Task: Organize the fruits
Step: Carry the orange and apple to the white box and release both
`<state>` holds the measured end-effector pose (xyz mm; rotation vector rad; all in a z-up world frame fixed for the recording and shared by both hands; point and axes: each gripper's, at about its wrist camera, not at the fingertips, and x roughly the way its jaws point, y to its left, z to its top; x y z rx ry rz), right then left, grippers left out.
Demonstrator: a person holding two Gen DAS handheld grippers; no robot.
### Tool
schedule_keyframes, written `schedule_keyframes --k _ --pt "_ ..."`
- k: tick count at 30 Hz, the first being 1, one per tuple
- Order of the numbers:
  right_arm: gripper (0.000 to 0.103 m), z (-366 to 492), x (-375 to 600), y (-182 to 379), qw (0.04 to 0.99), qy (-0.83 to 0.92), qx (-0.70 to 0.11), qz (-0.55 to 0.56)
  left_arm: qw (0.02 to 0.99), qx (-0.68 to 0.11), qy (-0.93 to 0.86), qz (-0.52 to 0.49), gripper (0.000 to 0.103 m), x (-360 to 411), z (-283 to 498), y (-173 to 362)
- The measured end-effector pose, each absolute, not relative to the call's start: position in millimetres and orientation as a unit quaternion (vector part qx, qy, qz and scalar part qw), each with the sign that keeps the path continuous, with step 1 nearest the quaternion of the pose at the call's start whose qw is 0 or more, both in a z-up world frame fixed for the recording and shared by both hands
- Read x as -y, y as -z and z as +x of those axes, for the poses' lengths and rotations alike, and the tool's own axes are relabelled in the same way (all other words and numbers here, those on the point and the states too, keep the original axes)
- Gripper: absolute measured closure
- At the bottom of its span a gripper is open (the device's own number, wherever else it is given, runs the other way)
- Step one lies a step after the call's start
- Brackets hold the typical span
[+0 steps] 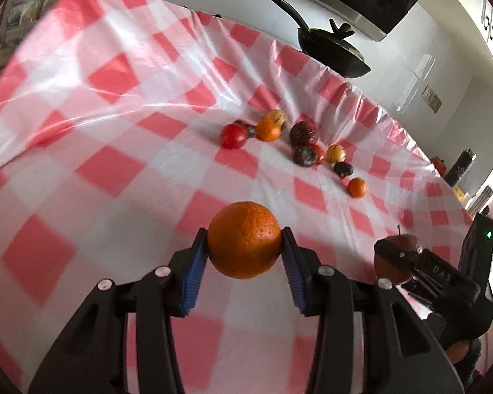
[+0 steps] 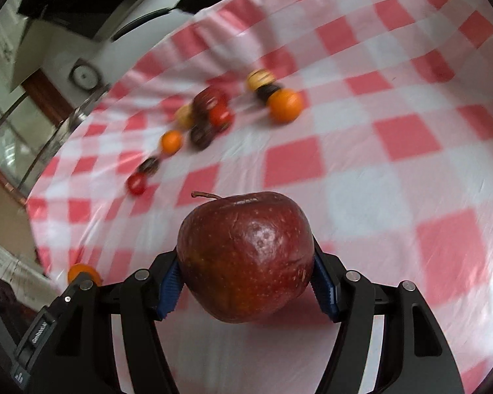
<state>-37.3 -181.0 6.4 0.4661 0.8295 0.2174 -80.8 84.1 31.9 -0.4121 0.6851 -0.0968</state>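
Left tool (image 1: 245, 239) clenched an orange (image 1: 245, 239) above the checked tabletop (image 1: 82, 170). Right tool (image 2: 246, 272) gripped a red apple (image 2: 246, 256), stem (image 2: 207, 195) pointing up and leftward. Remaining fruits (image 1: 289, 144) lay scattered beyond.

We see a home kitchen — a black pan (image 1: 332, 51) beyond the checked tablecloth's (image 1: 115, 124) far edge, white cupboards (image 1: 491, 26) behind.

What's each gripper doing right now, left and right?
Left gripper: closed on an orange, held above the checked tablecloth.
Right gripper: closed on a dark red apple.
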Motion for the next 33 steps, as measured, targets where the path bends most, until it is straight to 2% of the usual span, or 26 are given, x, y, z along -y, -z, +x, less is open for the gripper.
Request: schedule_keyframes --k 21,33 --pt "0.038 -135.4 17.5 -28.1 0.869 -0.278 -0.406 0.062 0.937 -0.334 -0.021 -0.1 0.058 -159.7 -203.1 -44.8" --pt "0.038 -178.4 -68.1 -27.3 0.841 -0.361 -0.403 -0.019 0.925 -0.338 -0.084 -0.154 0.058 -238.2 -285.1 -23.8"
